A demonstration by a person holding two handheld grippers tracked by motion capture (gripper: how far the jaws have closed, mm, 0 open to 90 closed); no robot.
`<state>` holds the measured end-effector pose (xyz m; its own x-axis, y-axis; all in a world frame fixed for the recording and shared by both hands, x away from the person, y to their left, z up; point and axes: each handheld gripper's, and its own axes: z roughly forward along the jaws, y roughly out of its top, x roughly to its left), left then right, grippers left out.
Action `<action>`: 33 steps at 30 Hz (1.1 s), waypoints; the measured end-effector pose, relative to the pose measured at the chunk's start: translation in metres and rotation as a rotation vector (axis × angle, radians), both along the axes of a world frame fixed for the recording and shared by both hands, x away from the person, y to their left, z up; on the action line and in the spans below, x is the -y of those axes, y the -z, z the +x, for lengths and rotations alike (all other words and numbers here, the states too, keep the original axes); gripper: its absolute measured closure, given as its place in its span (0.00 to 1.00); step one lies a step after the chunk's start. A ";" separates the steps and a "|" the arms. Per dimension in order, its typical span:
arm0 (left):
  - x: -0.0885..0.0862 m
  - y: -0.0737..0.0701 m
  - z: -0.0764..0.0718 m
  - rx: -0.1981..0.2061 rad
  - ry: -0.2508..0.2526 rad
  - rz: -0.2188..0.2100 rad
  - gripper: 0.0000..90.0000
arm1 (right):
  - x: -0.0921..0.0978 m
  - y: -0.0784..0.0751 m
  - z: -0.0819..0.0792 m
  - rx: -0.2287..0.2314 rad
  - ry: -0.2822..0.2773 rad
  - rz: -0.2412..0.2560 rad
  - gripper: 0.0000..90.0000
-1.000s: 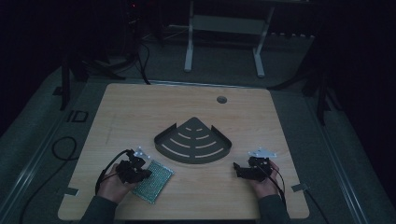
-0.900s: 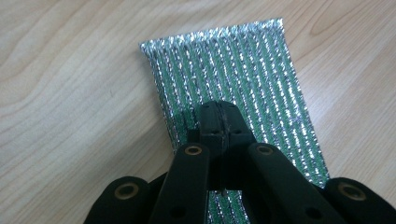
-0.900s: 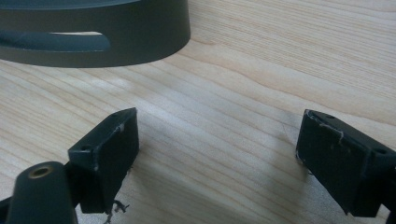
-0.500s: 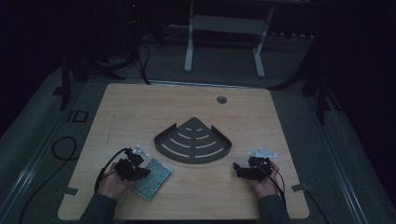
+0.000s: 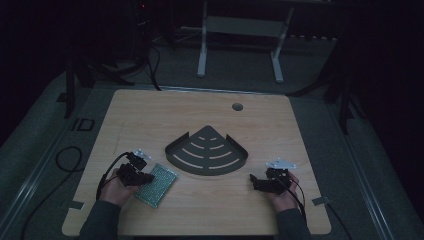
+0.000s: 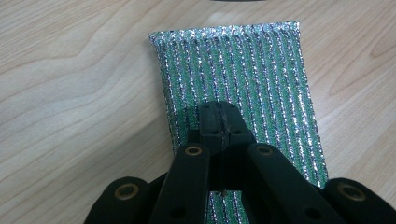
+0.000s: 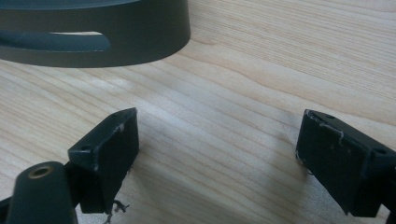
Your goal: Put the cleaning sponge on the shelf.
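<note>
Lying between left hand-held gripper (image 6: 218,122), jaws together, and gaping right hand-held gripper (image 7: 217,158): rack (image 5: 207,150).

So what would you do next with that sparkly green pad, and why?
Probably lift the left tongs a little. Their jaws look shut on the green pad, which lies flat on the table; raising it would clear the wood for a carry, perhaps to the dark corner tray. The right tongs are open, holding nothing.
</note>
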<state>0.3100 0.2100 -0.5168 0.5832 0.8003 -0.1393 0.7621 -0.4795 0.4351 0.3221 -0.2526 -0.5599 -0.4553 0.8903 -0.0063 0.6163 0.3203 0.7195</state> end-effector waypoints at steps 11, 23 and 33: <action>-0.014 -0.012 0.011 -0.010 -0.005 -0.005 0.94 | 0.000 0.000 0.000 -0.001 -0.003 -0.001 0.14; -0.022 -0.020 0.031 -0.088 -0.008 -0.012 0.83 | 0.000 0.000 0.001 0.001 -0.007 0.001 0.14; -0.027 -0.013 0.043 -0.193 -0.016 -0.037 0.80 | 0.000 0.000 0.001 0.000 -0.007 0.001 0.14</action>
